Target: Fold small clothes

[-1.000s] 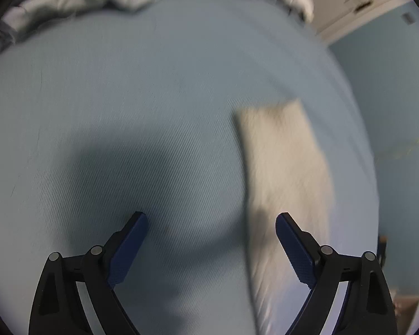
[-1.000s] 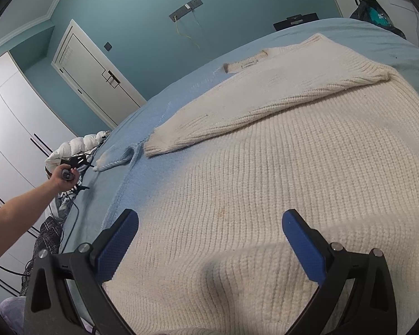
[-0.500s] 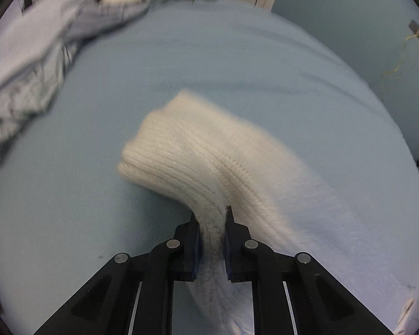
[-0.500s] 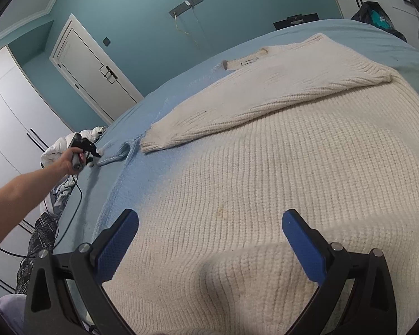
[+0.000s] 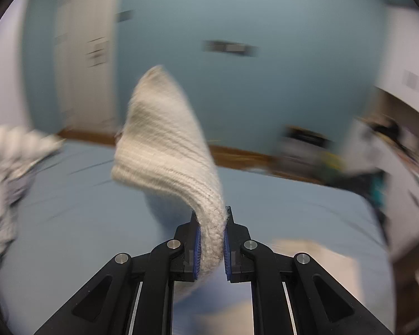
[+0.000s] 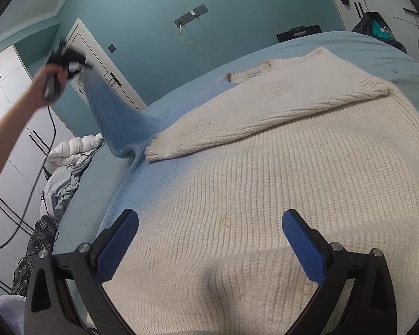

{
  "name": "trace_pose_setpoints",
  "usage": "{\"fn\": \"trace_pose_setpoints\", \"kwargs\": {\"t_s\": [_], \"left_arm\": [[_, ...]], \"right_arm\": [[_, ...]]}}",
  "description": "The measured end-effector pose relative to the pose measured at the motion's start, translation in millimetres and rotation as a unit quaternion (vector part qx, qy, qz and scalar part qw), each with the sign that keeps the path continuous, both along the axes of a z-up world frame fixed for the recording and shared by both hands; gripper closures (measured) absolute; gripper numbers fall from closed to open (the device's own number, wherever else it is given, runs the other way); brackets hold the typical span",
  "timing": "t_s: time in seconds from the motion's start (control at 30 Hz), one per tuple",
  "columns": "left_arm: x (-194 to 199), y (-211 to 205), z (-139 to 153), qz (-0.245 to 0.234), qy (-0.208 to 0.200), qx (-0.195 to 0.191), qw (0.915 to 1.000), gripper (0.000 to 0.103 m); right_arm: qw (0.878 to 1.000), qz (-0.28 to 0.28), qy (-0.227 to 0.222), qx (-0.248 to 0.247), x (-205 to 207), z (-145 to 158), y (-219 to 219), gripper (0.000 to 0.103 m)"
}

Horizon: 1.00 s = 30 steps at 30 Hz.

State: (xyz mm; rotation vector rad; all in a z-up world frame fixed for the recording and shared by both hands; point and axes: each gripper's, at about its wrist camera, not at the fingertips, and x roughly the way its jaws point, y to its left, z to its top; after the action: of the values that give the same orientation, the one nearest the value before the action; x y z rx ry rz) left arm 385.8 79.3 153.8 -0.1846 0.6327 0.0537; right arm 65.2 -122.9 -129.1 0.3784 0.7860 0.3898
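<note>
A cream and light-blue knit sweater (image 6: pixel 265 184) lies flat on the blue bed (image 6: pixel 363 47). One cream sleeve (image 6: pixel 259 111) is folded across its body. My left gripper (image 5: pixel 211 236) is shut on the cuff of the other sleeve (image 5: pixel 167 142) and holds it high above the bed. From the right wrist view that sleeve (image 6: pixel 109 106) stretches up, blue, to my left gripper (image 6: pixel 65 58). My right gripper (image 6: pixel 209 240) is open and empty, low over the sweater's lower body.
A heap of white and grey bedding (image 6: pixel 67 164) lies at the bed's left edge. White wardrobes (image 6: pixel 5 128) and a door (image 6: pixel 103 67) stand behind it. A dark bag (image 6: pixel 377 30) and drawers stand at the far right.
My left gripper closed on the sleeve cuff and has swung it up off the bed. My right gripper has stayed in place, open.
</note>
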Motion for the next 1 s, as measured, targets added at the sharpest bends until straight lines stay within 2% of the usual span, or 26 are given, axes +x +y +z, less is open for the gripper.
{"fn": "trace_pose_setpoints", "kwargs": {"t_s": [0.03, 0.07, 0.1, 0.13, 0.17, 0.2, 0.3, 0.33, 0.4, 0.43, 0.47, 0.5, 0.6, 0.7, 0.77, 0.83, 0.9, 1.0], "left_arm": [[-8, -36, 1, -0.035, -0.008, -0.004, 0.9994, 0.091], [-20, -79, -5, -0.079, -0.015, -0.027, 0.9964, 0.083], [-24, -103, -12, -0.115, -0.003, -0.056, 0.9917, 0.072], [-27, -121, -27, -0.144, 0.024, -0.091, 0.9852, 0.025], [-30, -140, -40, -0.149, 0.054, -0.125, 0.9794, 0.002], [-36, -153, -62, -0.138, 0.078, -0.150, 0.9758, 0.000], [-49, -158, -106, -0.125, 0.141, -0.178, 0.9658, 0.000], [-60, -144, -119, -0.103, 0.155, -0.186, 0.9648, 0.001], [-83, -130, -126, -0.064, 0.165, -0.204, 0.9630, 0.001], [-95, -108, -134, -0.046, 0.167, -0.207, 0.9628, 0.001], [-111, -92, -136, -0.018, 0.167, -0.202, 0.9648, 0.001], [-133, -74, -145, 0.015, 0.167, -0.178, 0.9696, 0.001], [-177, -24, -165, 0.085, 0.167, -0.084, 0.9786, 0.000], [-216, -6, -189, 0.103, 0.157, -0.025, 0.9819, 0.000], [-229, -1, -209, 0.082, 0.154, -0.007, 0.9847, 0.000], [-231, 0, -221, 0.064, 0.145, 0.005, 0.9874, 0.000], [-223, 1, -224, 0.062, 0.151, 0.016, 0.9865, 0.000], [-208, 8, -221, 0.063, 0.156, -0.013, 0.9856, 0.000]], "right_arm": [[1.000, -0.001, -0.002, 0.002, -1, 1, -2, 0.002], [1.000, -0.003, -0.003, 0.003, -1, 1, -3, 0.002], [1.000, -0.004, -0.004, 0.004, -2, 1, -4, 0.002], [1.000, -0.005, -0.004, 0.005, -2, 2, -5, 0.002], [1.000, -0.007, -0.005, 0.007, -2, 2, -7, 0.002], [1.000, -0.008, -0.005, 0.008, -3, 2, -8, 0.002], [1.000, -0.013, -0.008, 0.011, -6, 3, -13, 0.002], [1.000, -0.014, -0.008, 0.012, -7, 4, -14, 0.002], [1.000, -0.014, -0.004, 0.016, -6, 4, -16, 0.002], [1.000, -0.013, -0.001, 0.019, -5, 4, -16, 0.002], [1.000, -0.012, 0.004, 0.021, -3, 2, -16, 0.002], [1.000, -0.011, 0.011, 0.024, -1, 1, -17, 0.002], [0.999, -0.012, 0.031, 0.029, 4, 0, -18, 0.002], [0.998, -0.016, 0.061, 0.029, 8, 6, -20, 0.002], [0.995, -0.019, 0.088, 0.046, 12, 17, -28, 0.002], [0.992, -0.011, 0.094, 0.087, 30, 38, -42, 0.002], [0.989, -0.028, 0.099, 0.109, 63, 62, -65, 0.003], [0.976, -0.066, 0.132, 0.160, 132, 73, -107, 0.014]]}}
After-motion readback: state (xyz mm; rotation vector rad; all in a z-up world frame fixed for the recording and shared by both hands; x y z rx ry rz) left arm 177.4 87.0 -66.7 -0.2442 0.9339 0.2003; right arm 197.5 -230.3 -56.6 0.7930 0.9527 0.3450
